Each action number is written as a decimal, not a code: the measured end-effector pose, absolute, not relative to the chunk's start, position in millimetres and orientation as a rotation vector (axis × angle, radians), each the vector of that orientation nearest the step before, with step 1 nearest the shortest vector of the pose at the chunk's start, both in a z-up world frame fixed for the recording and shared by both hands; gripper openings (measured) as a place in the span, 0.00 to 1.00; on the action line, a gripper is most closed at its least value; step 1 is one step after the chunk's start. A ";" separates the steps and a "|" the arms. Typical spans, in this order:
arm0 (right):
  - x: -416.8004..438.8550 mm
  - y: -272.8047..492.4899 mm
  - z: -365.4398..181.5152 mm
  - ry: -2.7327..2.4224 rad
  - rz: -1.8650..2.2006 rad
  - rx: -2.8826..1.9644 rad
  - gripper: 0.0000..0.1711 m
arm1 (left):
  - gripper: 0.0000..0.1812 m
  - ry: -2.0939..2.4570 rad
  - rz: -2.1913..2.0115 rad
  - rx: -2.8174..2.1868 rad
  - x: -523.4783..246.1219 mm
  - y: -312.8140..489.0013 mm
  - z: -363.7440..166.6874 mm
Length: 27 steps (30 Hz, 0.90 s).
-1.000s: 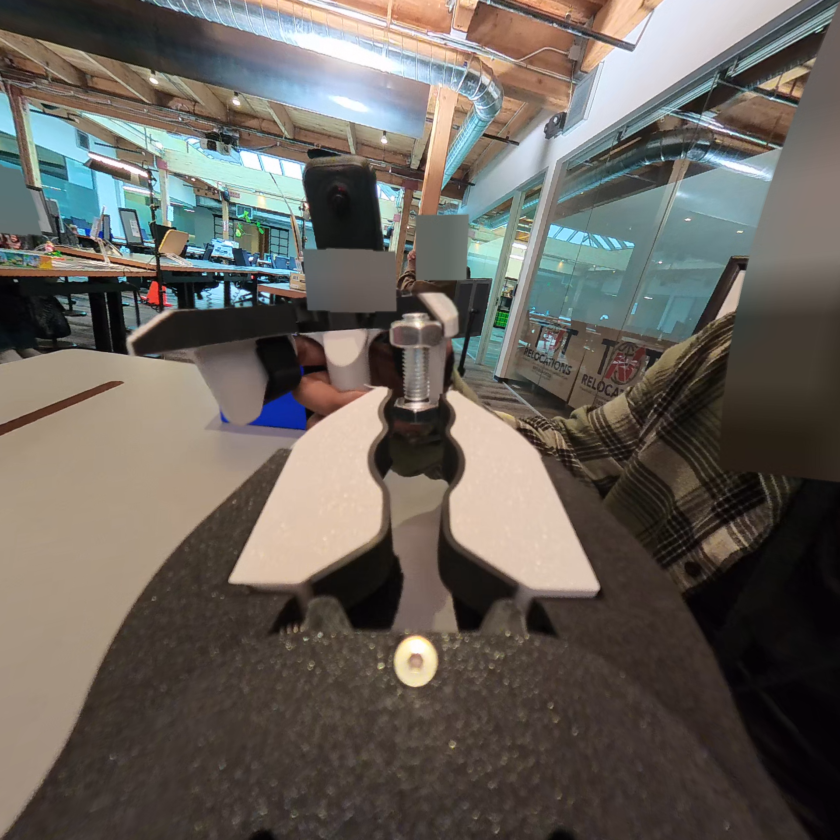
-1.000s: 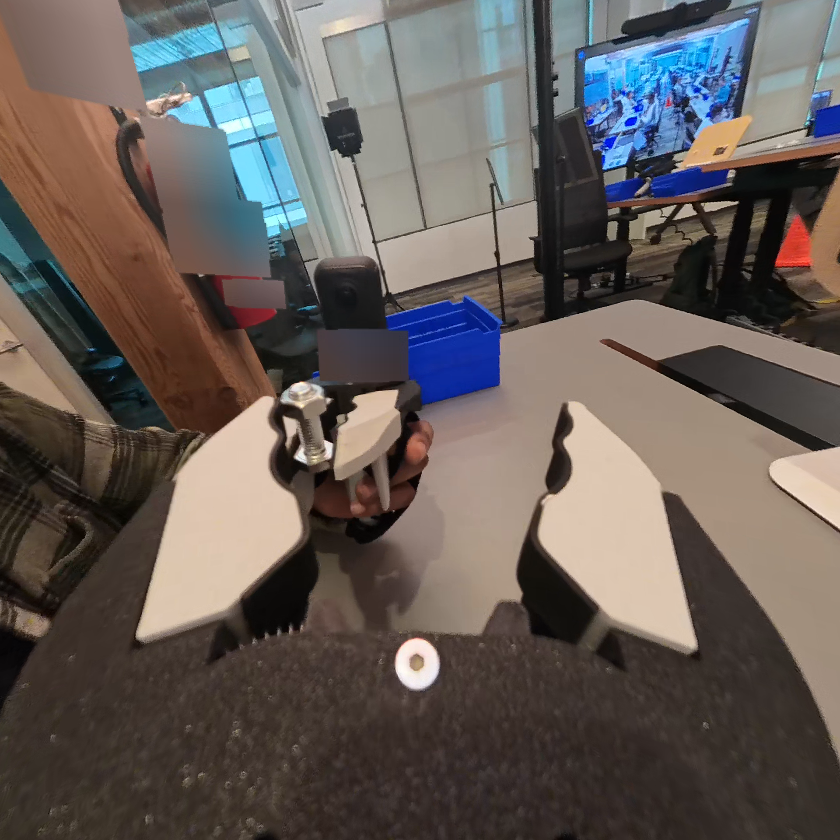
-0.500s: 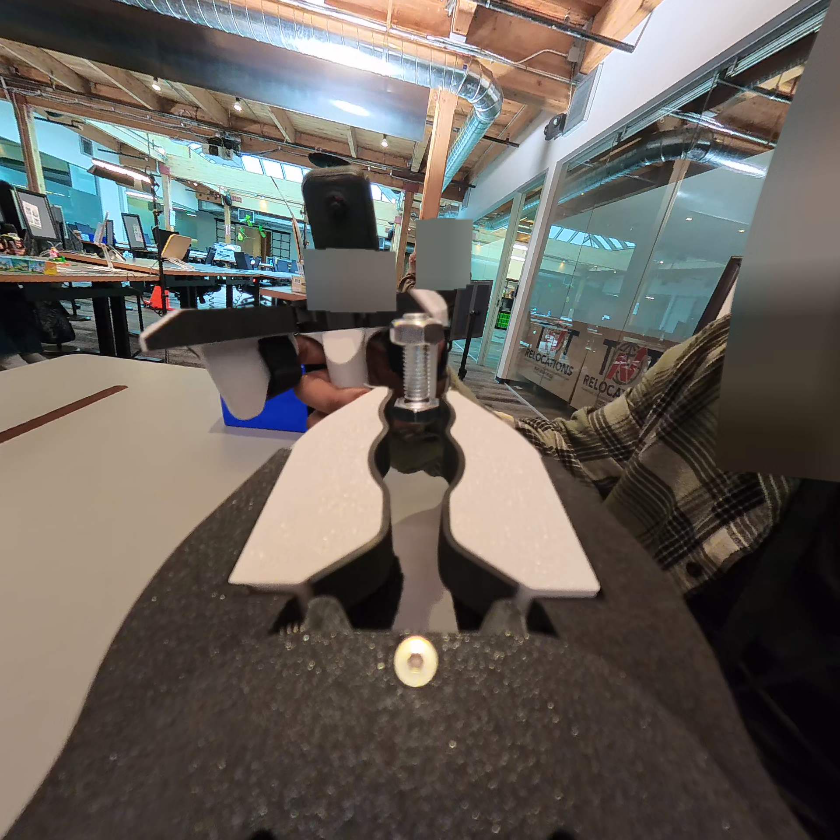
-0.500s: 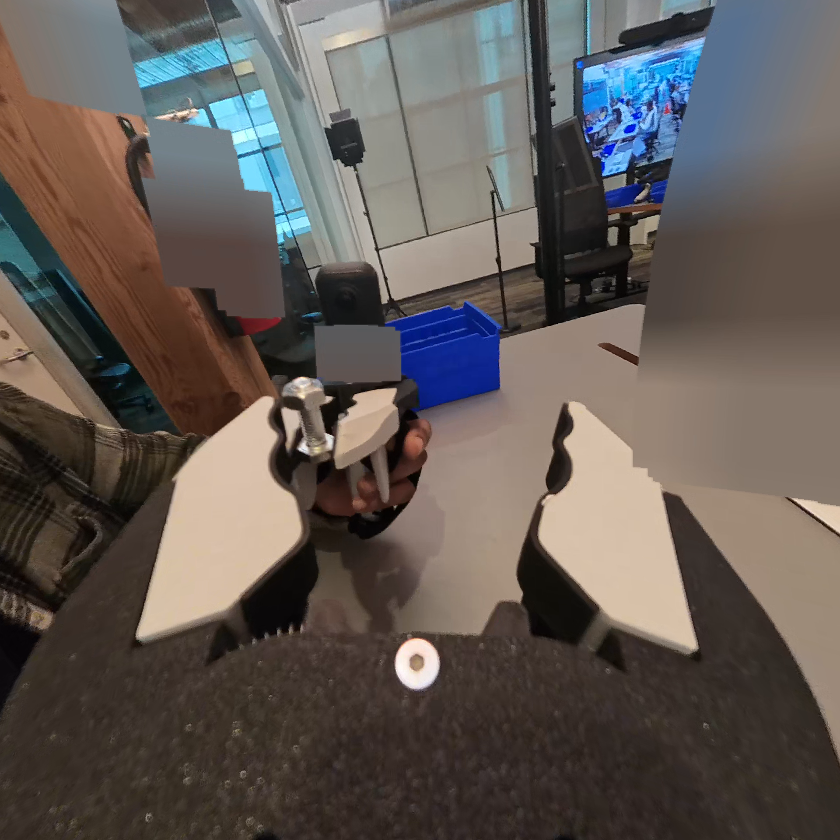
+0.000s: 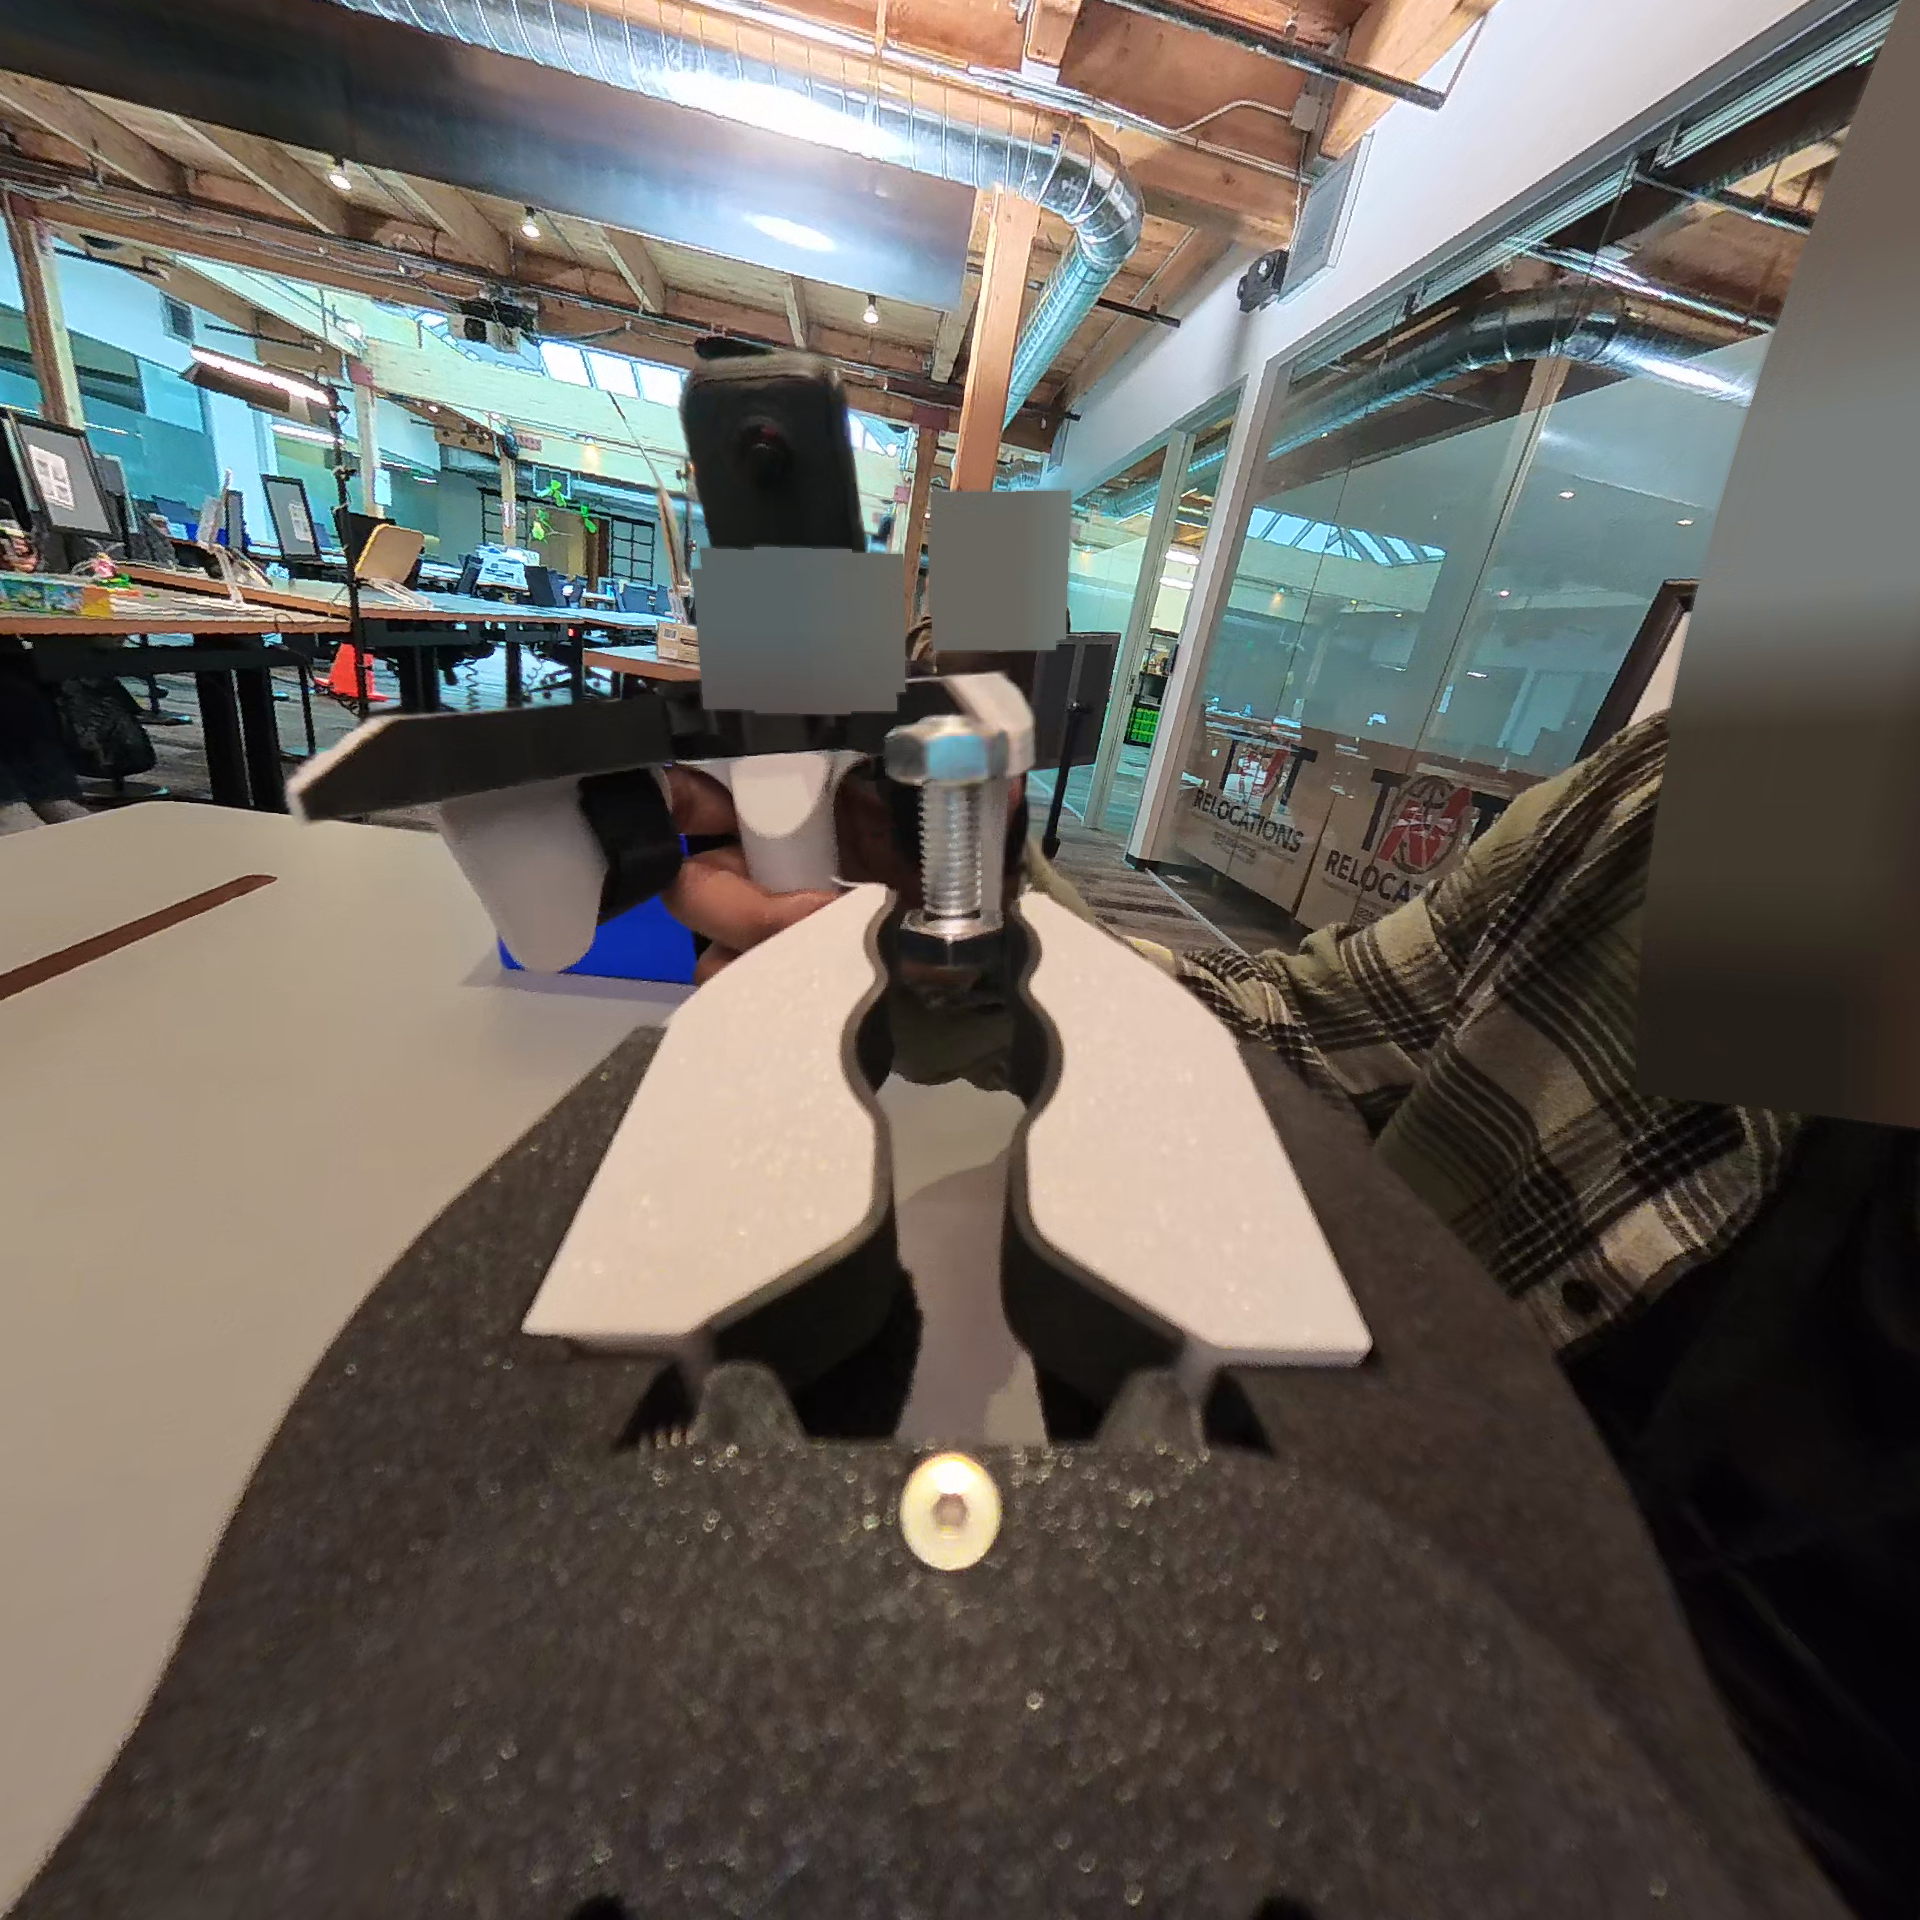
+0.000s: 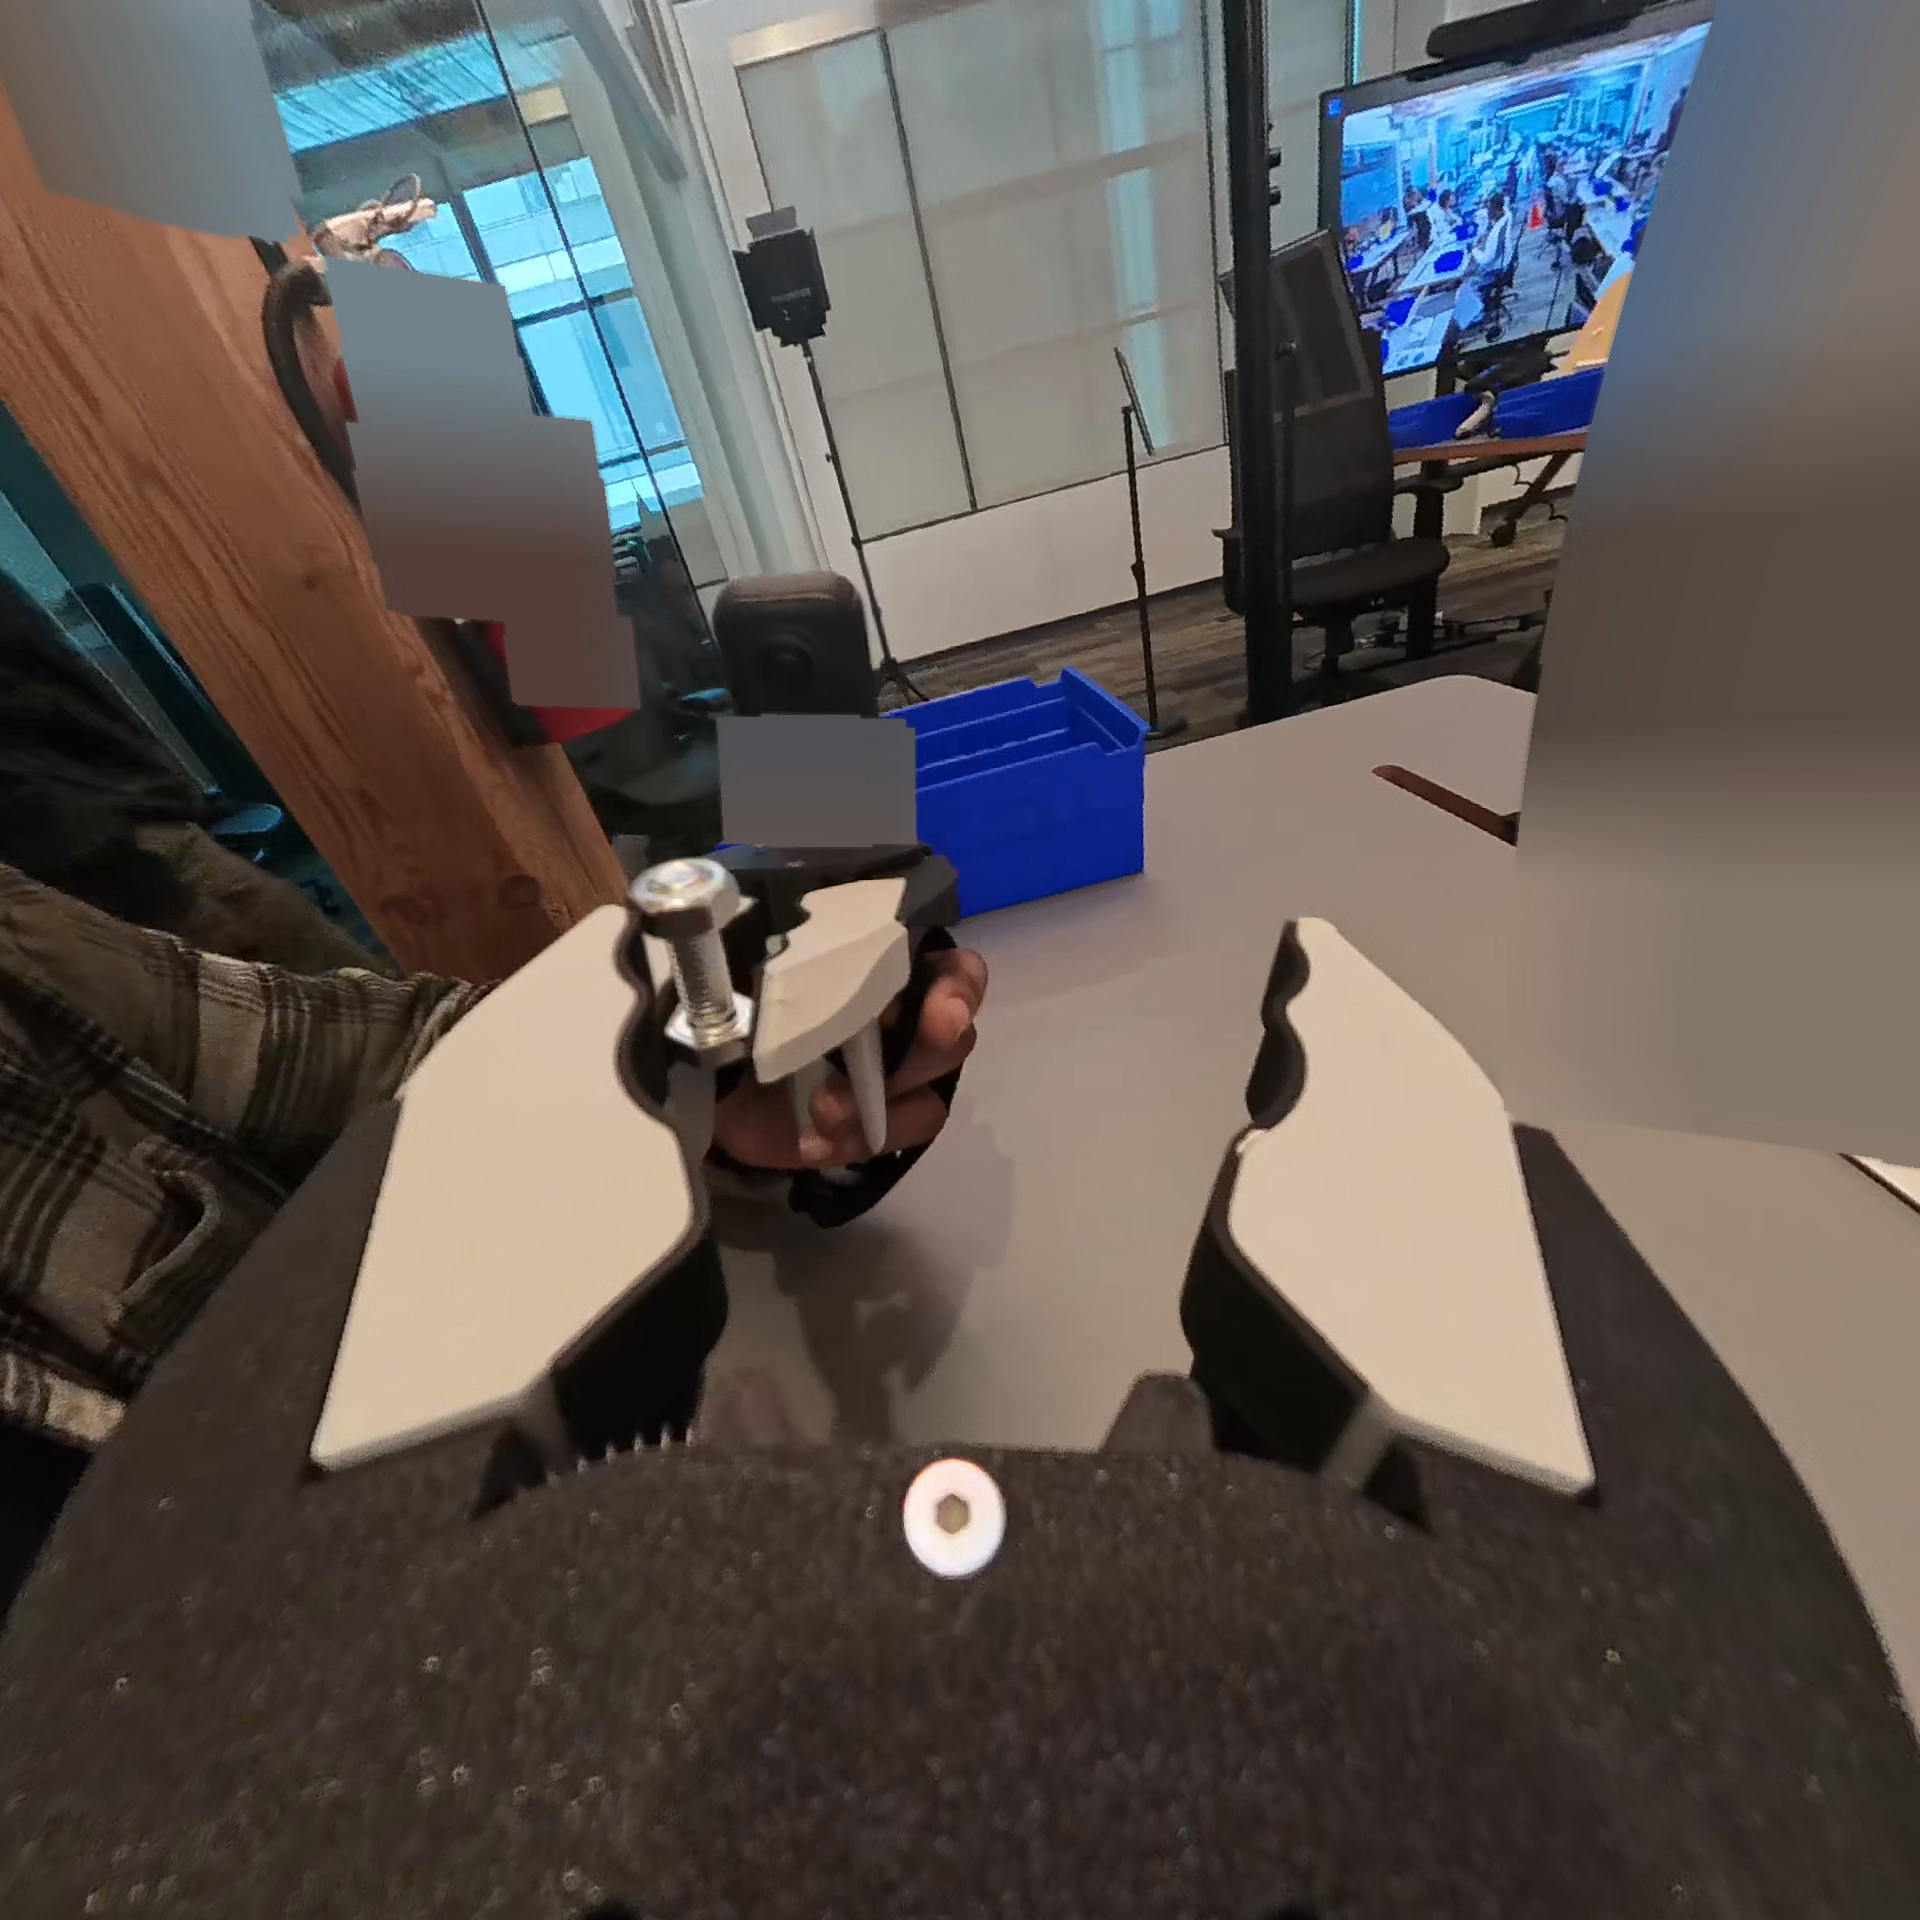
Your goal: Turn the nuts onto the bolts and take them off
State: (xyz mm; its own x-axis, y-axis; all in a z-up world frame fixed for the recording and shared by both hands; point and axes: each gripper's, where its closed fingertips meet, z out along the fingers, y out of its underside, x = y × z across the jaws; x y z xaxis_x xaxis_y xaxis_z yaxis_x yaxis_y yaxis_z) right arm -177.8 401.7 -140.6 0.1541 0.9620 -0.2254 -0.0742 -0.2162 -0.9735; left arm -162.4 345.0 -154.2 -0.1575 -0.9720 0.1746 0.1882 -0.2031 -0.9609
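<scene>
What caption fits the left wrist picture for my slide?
Left gripper shut on silver hex nut of upright silver threaded bolt, open right gripper beyond.

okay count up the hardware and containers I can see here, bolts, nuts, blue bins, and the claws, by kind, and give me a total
Bolt: 1
Nut: 1
Blue bin: 1
Claws: 2, the left claw shut on the nut, the right claw open
Total: 5
</scene>
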 end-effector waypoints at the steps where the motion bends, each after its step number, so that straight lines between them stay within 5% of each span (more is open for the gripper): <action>1: -173.6 404.8 -141.1 -0.916 1.273 -1.407 0.64 | 0.10 1.057 -1.542 -1.118 -162.8 345.1 -153.7; 21: -177.7 395.8 -136.1 -0.938 1.305 -1.376 0.63 | 0.10 1.052 -1.543 -1.114 -163.9 345.5 -152.5; 27: -179.3 388.6 -130.4 -0.906 1.256 -1.429 0.49 | 0.10 1.038 -1.478 -1.134 -165.7 351.9 -153.9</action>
